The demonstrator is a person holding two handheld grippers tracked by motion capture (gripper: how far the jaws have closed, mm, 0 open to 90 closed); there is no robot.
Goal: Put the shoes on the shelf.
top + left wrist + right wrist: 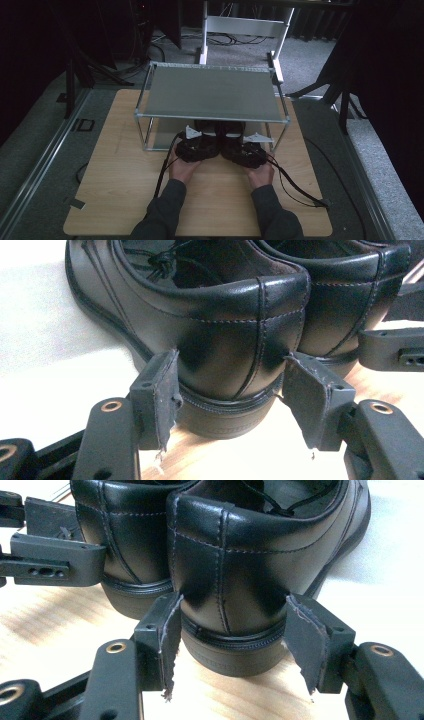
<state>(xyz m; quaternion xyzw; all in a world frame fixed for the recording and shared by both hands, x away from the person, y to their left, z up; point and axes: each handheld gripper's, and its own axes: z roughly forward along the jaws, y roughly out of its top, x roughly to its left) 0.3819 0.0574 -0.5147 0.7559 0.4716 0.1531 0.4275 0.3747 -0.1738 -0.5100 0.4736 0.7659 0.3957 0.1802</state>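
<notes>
pair of black shoes sits side by side on the table (120, 200) under the shelf (210, 92), heels toward the person, long axes running straight away from them. left gripper (227, 377) clamps the left shoe (220, 340) at the heel; right gripper (230, 620) likewise pinches the right shoe (240, 565). each hand is nearest its own shoe. shelf legs flank the pair and the plate sits low overhead; open room lies back toward the person.
</notes>
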